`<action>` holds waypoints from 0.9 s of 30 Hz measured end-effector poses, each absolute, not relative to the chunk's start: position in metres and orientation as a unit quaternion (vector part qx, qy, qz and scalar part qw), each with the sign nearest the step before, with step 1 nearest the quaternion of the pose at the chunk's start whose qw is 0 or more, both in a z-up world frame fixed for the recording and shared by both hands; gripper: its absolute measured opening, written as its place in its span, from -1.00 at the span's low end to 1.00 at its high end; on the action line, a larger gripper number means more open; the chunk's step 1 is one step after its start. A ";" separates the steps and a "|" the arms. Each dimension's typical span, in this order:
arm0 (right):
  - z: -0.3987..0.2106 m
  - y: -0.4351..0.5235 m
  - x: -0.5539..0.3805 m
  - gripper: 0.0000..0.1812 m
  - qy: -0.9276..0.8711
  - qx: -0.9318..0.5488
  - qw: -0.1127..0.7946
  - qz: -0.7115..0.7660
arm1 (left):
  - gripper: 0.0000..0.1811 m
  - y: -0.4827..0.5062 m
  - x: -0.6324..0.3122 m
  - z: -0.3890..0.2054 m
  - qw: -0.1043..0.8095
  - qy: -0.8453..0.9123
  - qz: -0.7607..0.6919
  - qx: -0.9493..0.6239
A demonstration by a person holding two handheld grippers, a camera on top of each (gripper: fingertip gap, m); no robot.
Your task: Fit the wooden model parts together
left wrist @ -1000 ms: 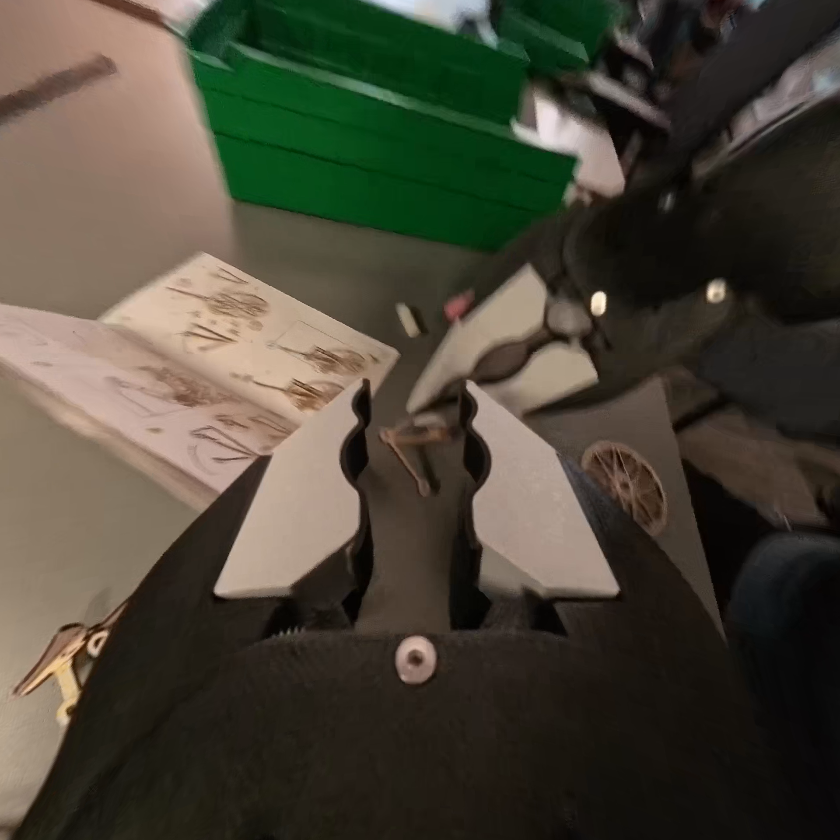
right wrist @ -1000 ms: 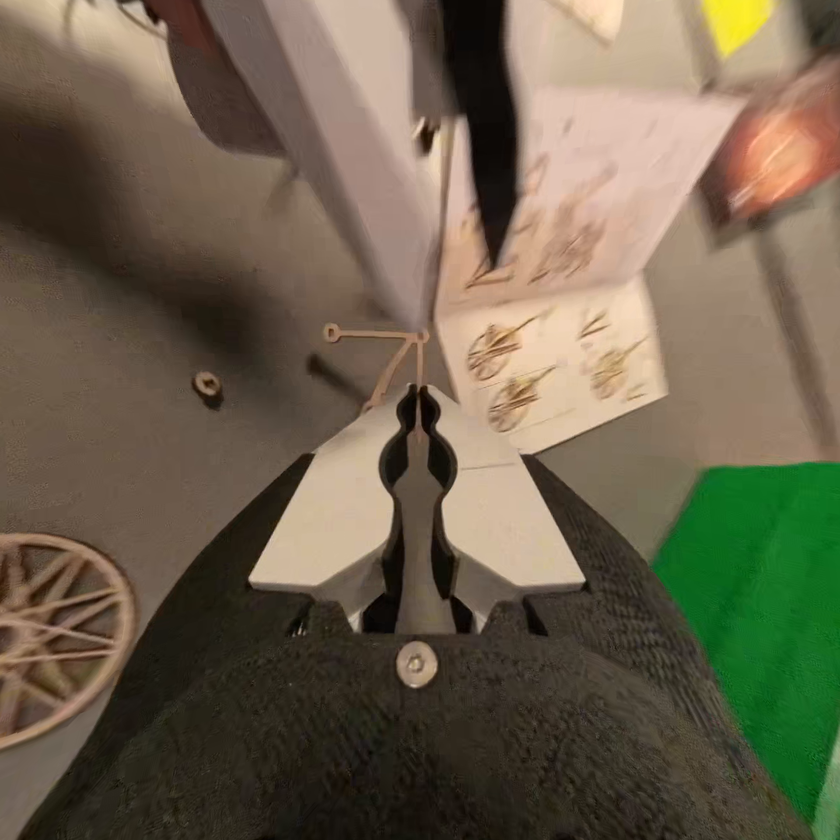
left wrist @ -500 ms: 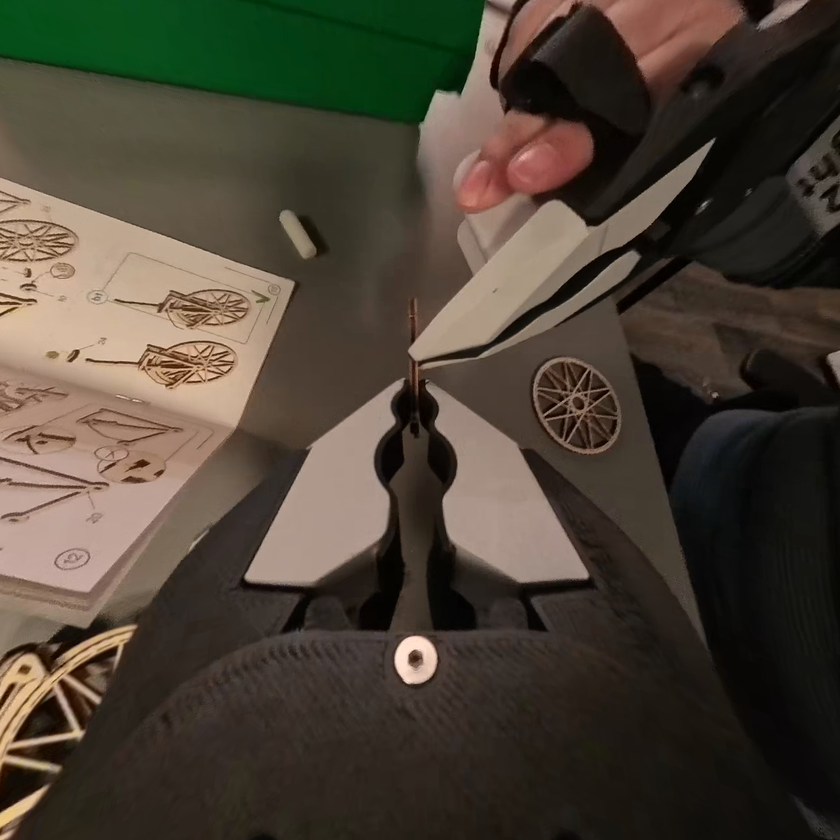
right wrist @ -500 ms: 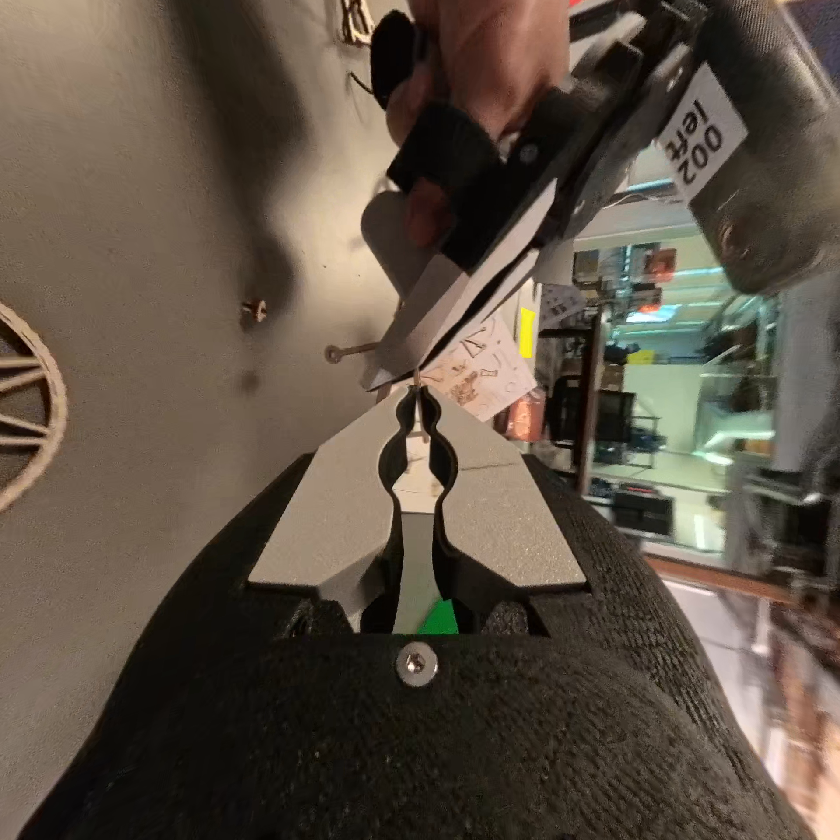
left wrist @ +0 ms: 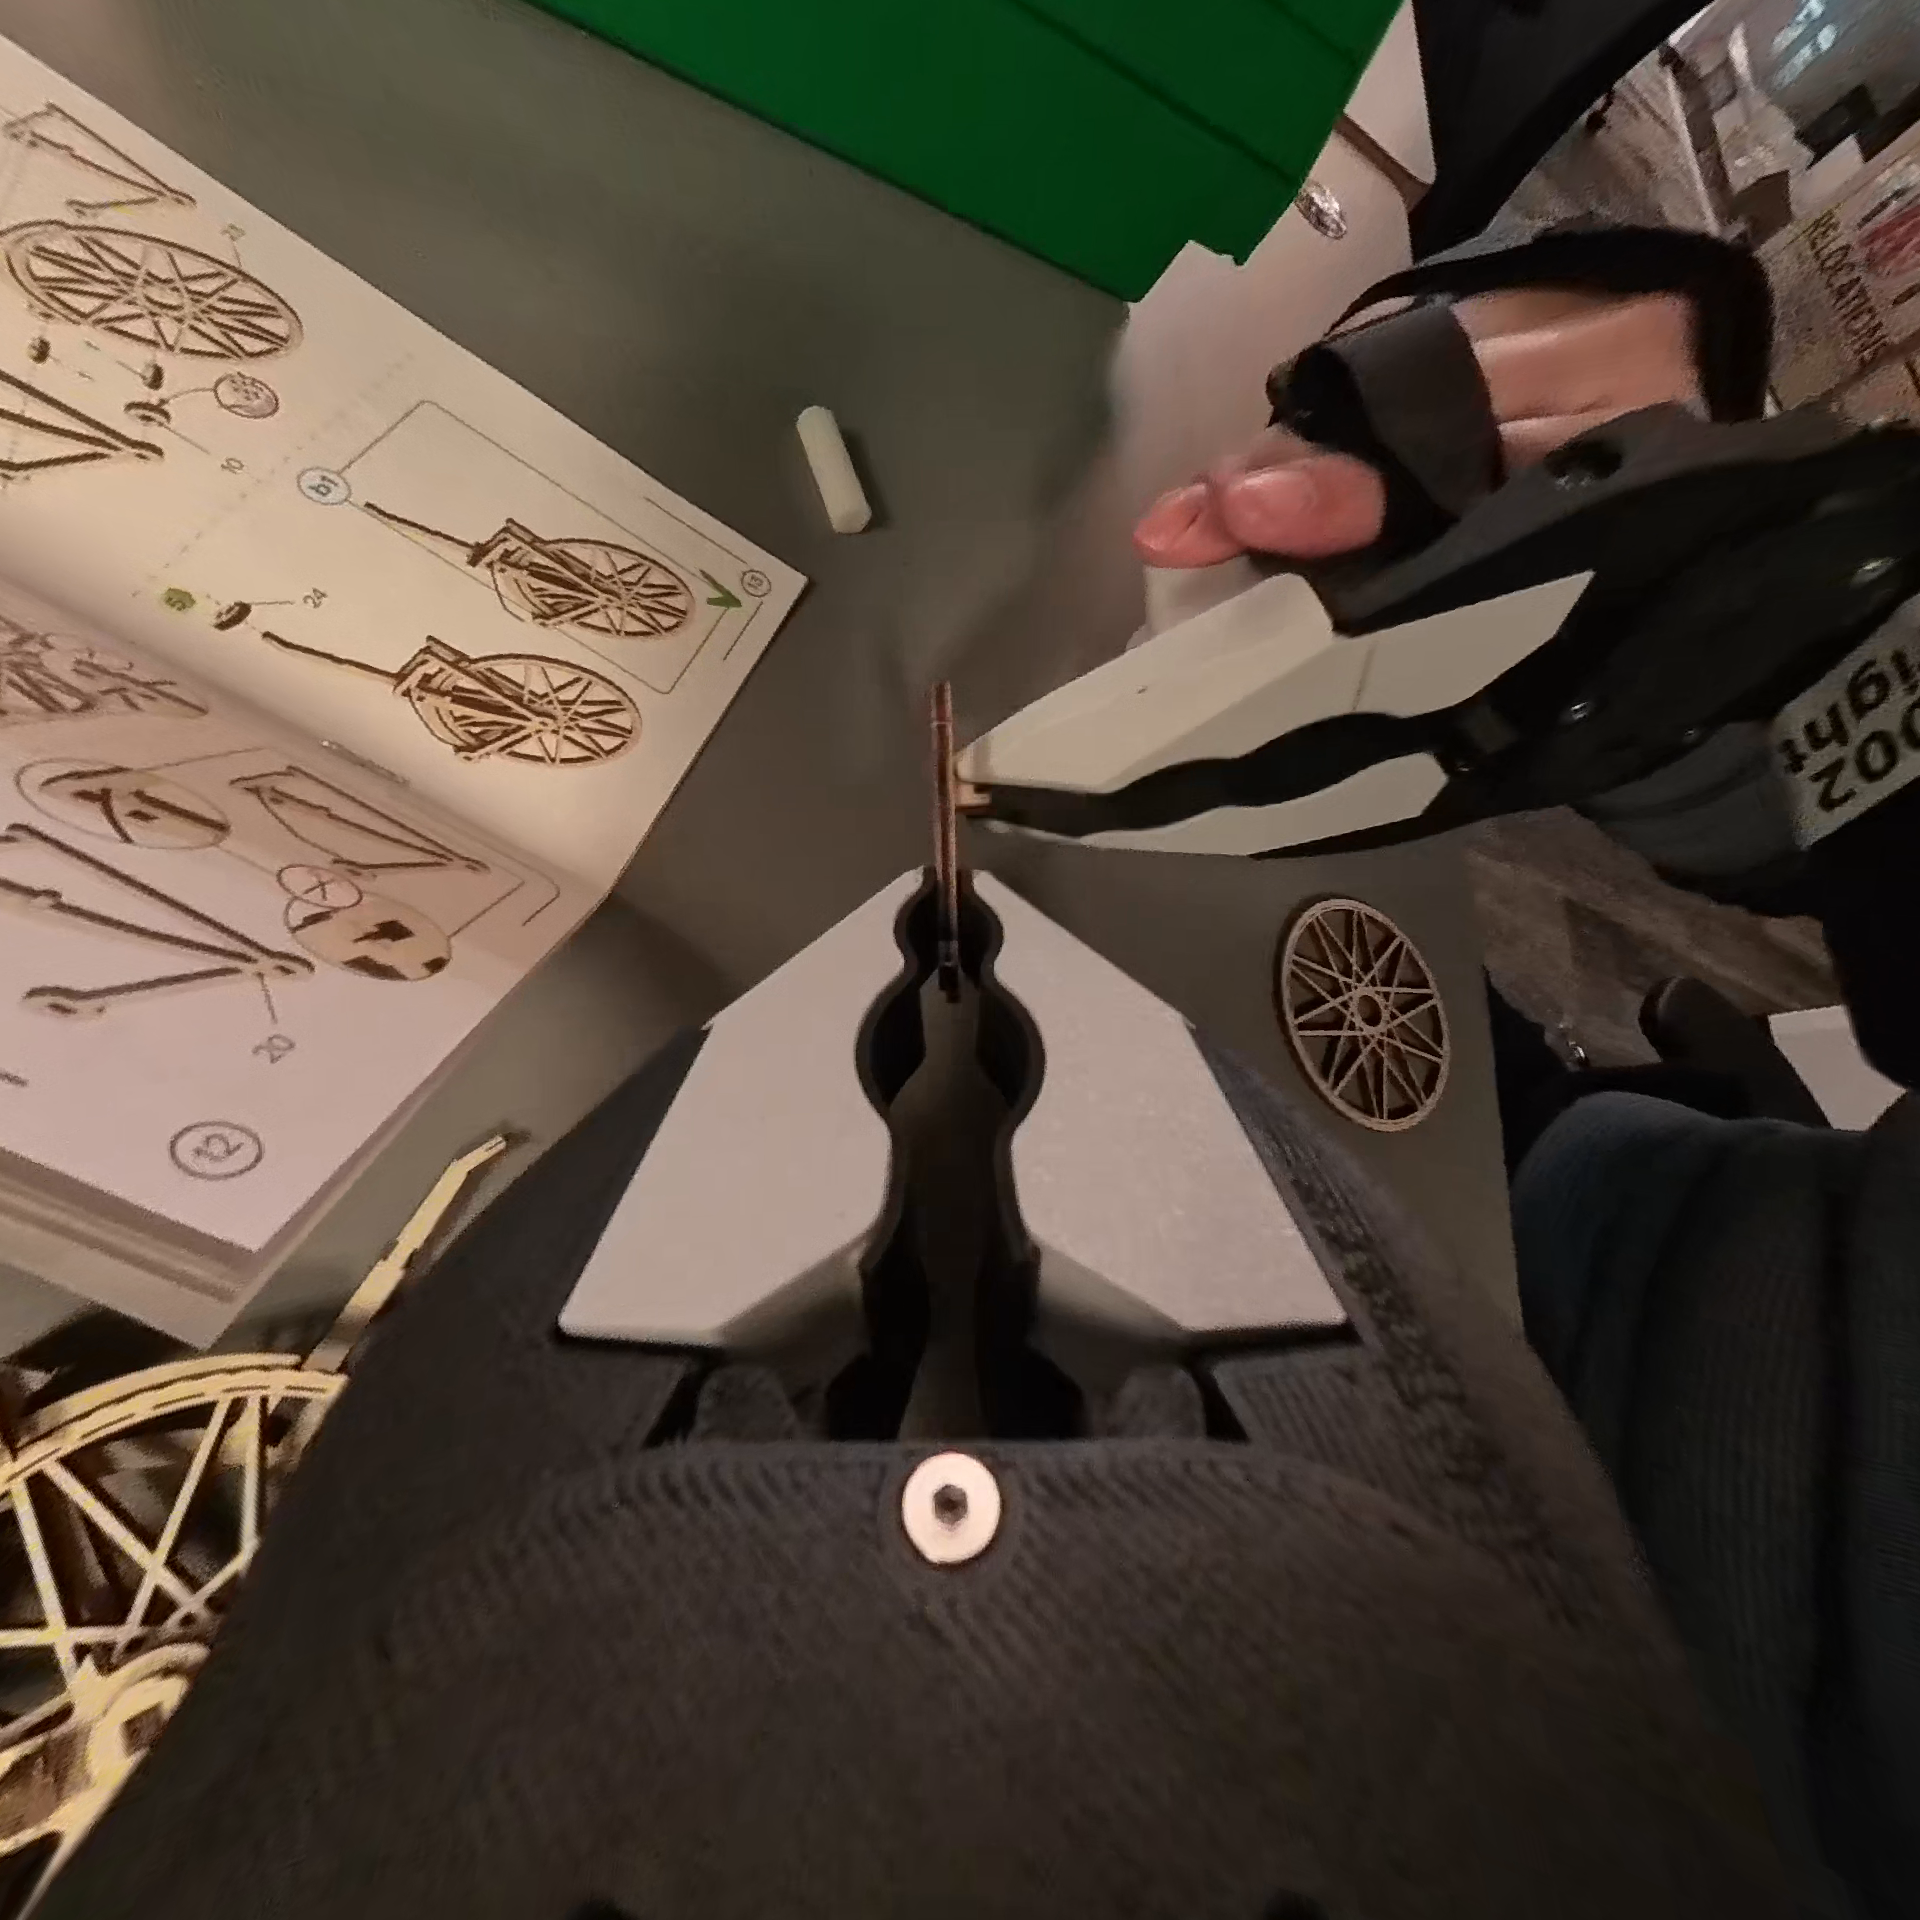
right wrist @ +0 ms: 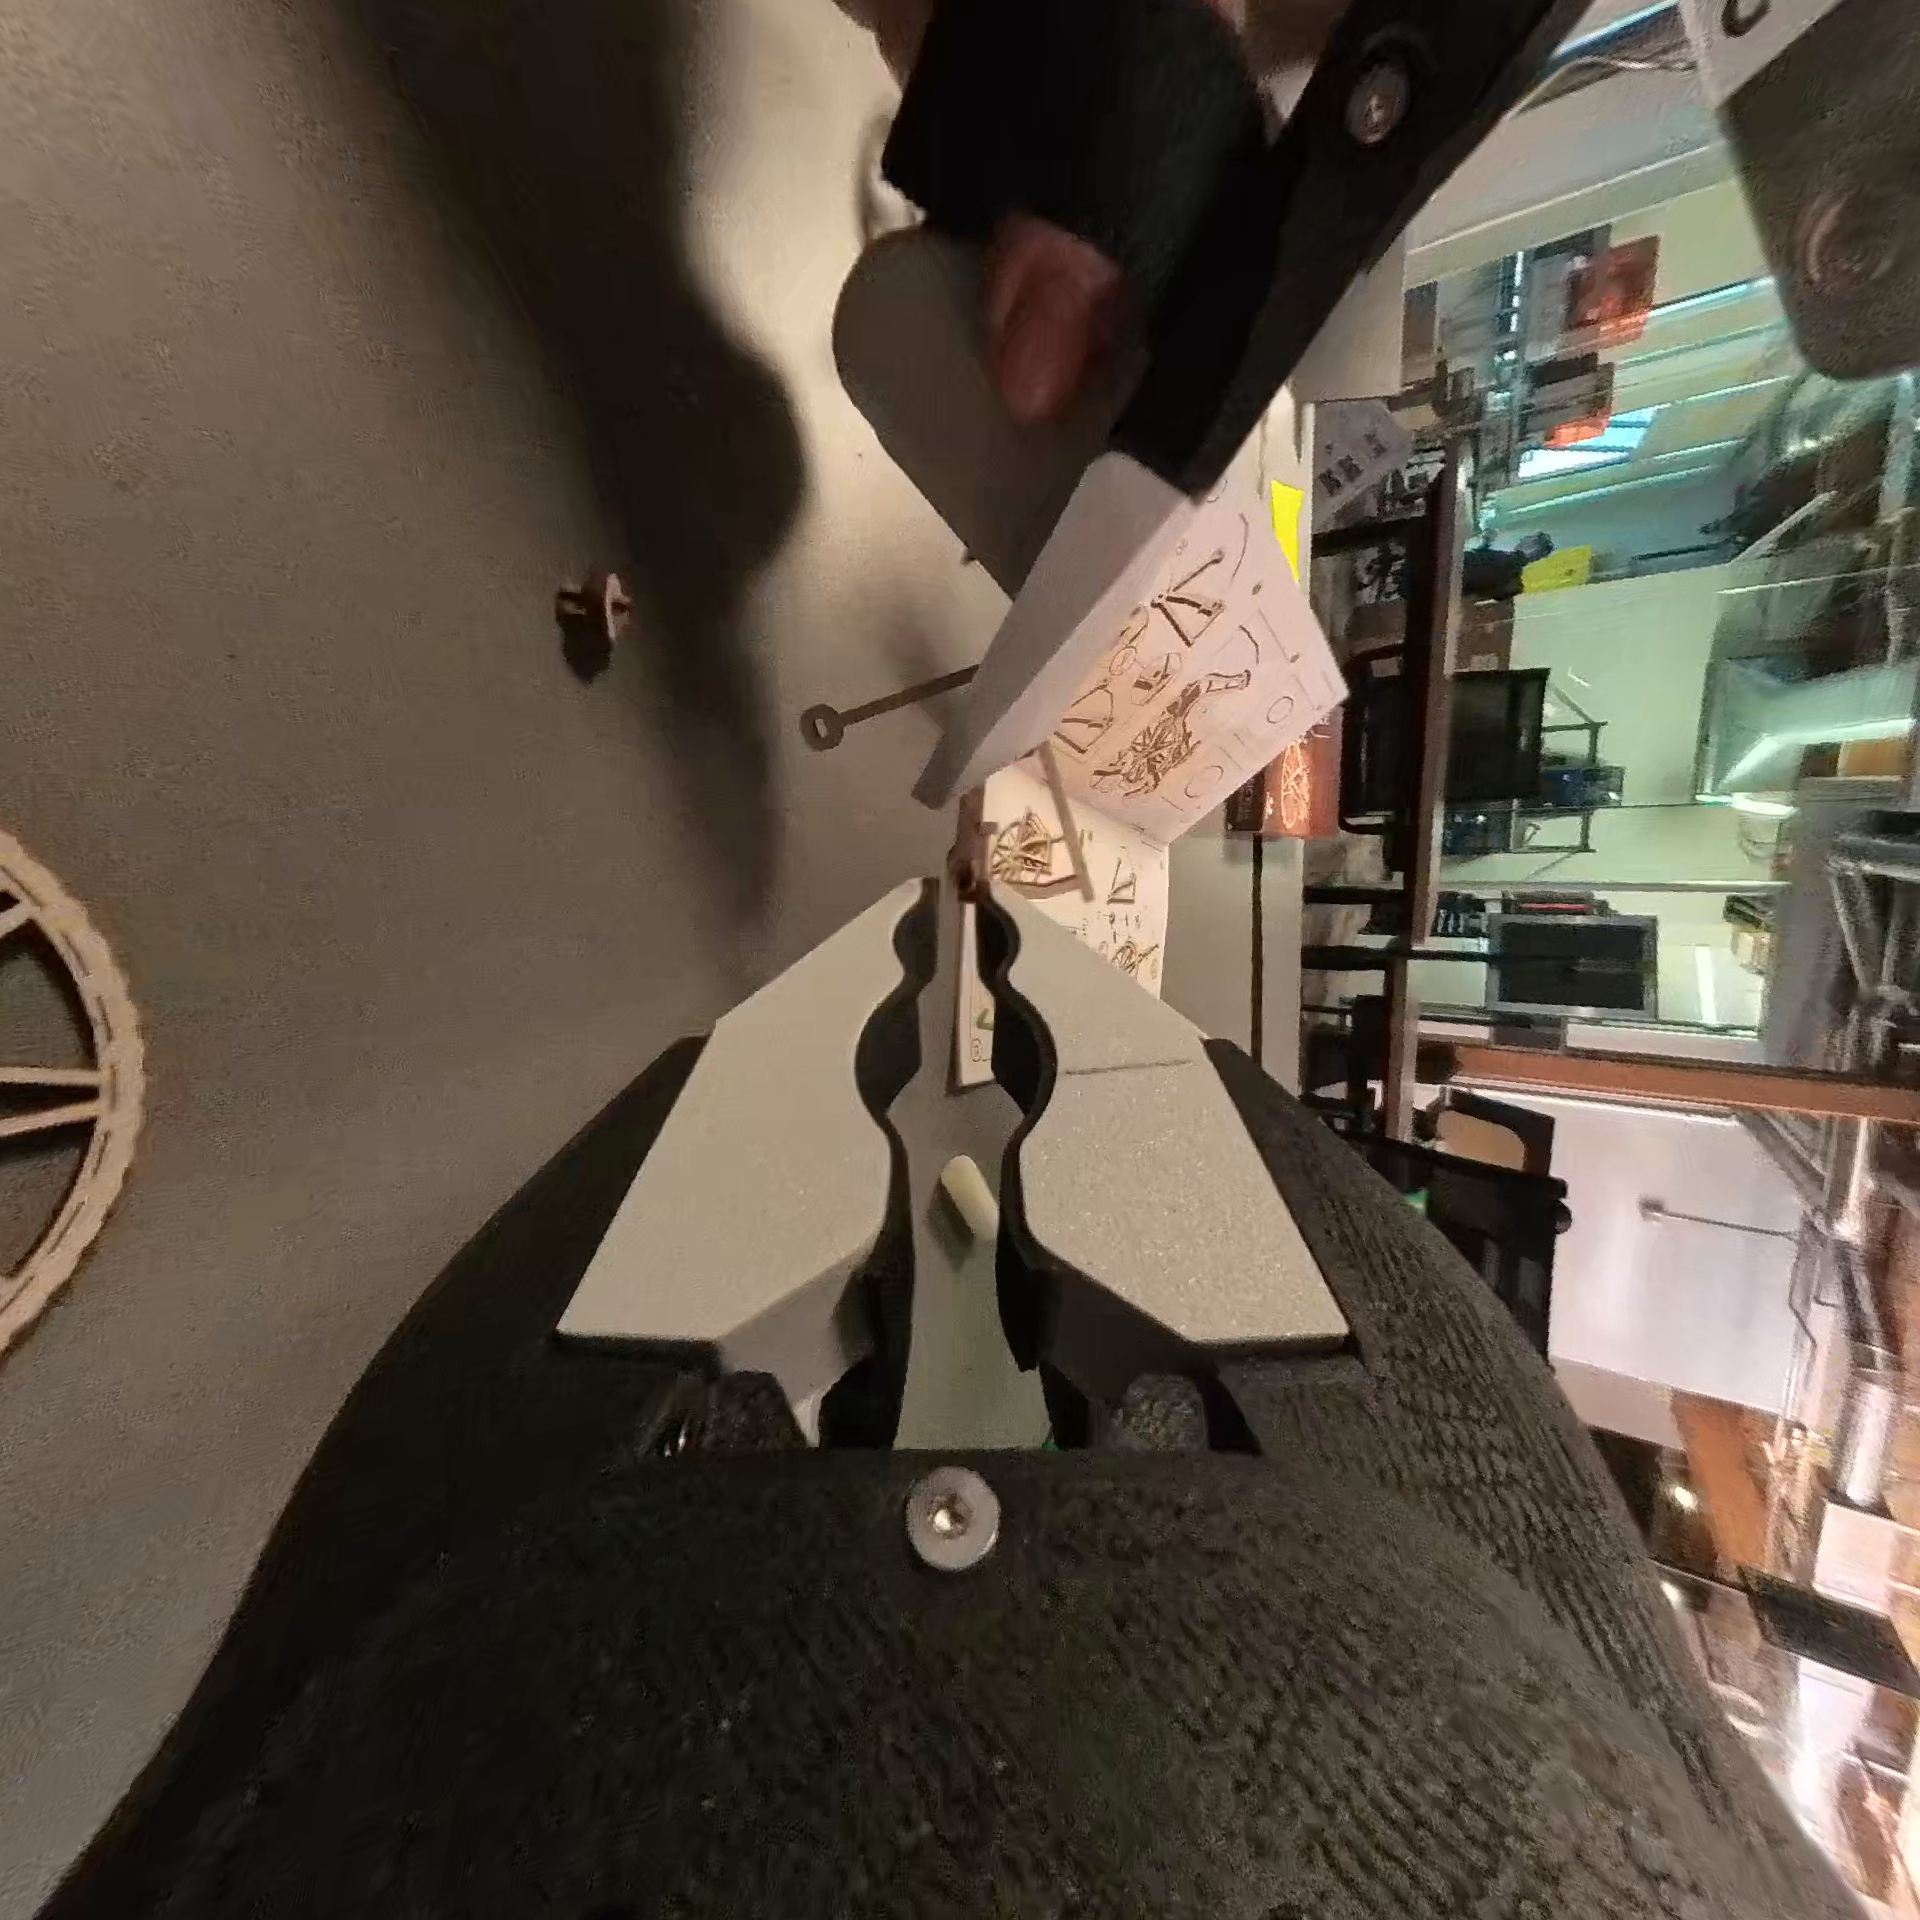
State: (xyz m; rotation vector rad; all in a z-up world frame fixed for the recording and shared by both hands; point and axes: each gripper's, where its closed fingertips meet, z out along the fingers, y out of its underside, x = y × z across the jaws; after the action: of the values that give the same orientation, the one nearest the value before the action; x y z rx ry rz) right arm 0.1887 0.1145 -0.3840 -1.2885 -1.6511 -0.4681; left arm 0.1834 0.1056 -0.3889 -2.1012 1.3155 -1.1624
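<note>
While both grippers, left gripper (left wrist: 943,883) and right gripper (left wrist: 971,805), pinch the thin wooden frame piece (left wrist: 943,769), the green bin's (left wrist: 1039,114) contents stay hidden.

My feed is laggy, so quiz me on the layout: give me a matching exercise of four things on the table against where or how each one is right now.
Things:
1. thin wooden frame piece
2. small spoked wheel
3. white peg
4. instruction booklet

Places or states:
A. lying open on the table, left of the left gripper
B. flat on the table under the right gripper
C. held on edge in the left gripper, with the right gripper's tips at it
D. loose on the table between the booklet and the green bin

Pairs: 1-C, 2-B, 3-D, 4-A
</note>
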 end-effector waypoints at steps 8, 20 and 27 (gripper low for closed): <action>-0.383 0.114 0.187 -1.00 -0.673 -0.523 0.486 -0.192 | -0.84 0.111 0.182 -0.392 0.220 0.476 -0.391 -0.757; -0.379 0.114 0.186 -1.00 -0.668 -0.519 0.498 -0.190 | -0.97 0.109 0.188 -0.379 0.228 0.455 -0.453 -0.732; -0.383 0.114 0.183 -0.99 -0.652 -0.540 0.507 -0.166 | -0.97 0.110 0.186 -0.382 0.216 0.451 -0.448 -0.741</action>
State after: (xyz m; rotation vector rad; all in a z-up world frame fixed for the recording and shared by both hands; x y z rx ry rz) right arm 0.1831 0.1136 -0.3826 -1.3010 -1.5712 -0.3999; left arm 0.1863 0.1100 -0.3822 -2.0544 1.2492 -1.2406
